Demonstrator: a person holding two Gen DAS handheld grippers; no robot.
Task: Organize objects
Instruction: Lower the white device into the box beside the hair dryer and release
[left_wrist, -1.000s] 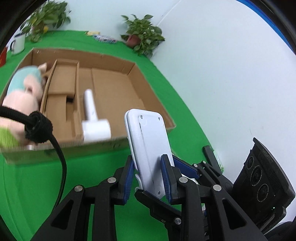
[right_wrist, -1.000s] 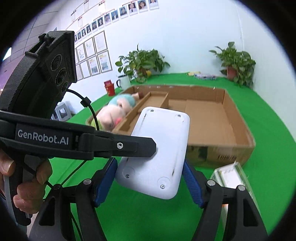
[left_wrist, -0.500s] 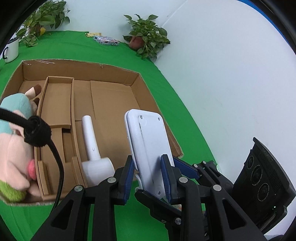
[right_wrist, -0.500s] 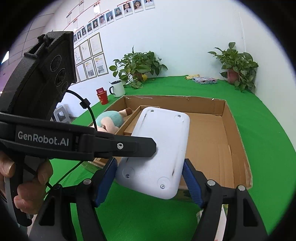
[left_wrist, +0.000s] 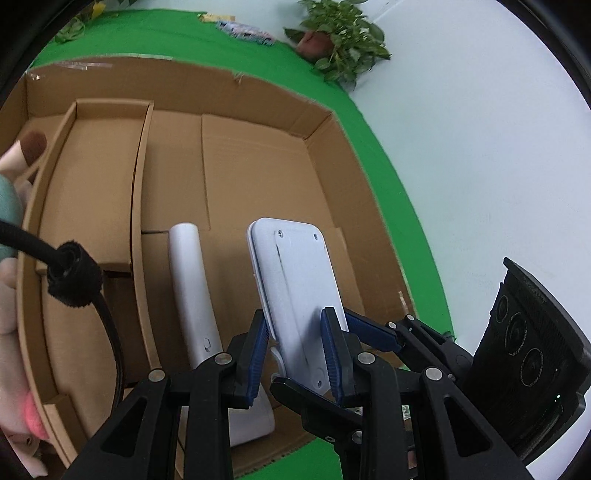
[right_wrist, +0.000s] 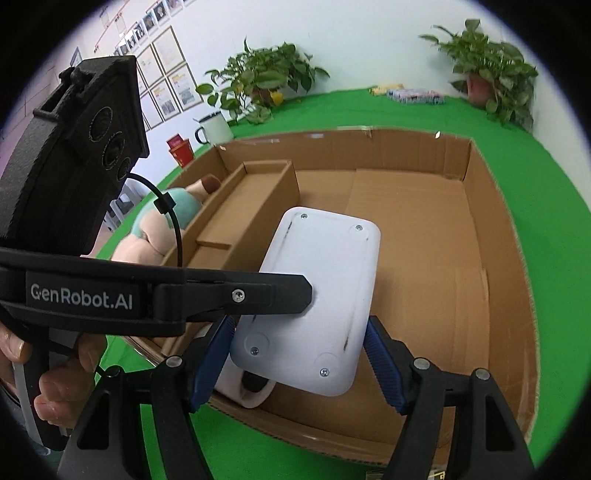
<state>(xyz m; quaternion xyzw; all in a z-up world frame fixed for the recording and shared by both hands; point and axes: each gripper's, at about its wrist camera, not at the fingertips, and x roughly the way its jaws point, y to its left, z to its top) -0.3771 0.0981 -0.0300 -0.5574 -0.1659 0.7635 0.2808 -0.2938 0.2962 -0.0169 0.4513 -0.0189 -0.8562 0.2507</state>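
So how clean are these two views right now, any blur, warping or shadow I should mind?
Left wrist view: heavy fisheye bending of the cardboard box walls, motion smear on the plant, the white device sharp, deep shadow beside the divider. Right wrist view: same warping, black corners, far plants soft, even light with no glare on the device.

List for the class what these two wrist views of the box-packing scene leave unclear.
- White flat device: only its screwed back shows in both views, so its front is unseen.
- White handheld appliance: the left gripper covers its lower part in the left view.
- Plush toy: cut off by the left view's edge.
- Wall frames: too small to read.
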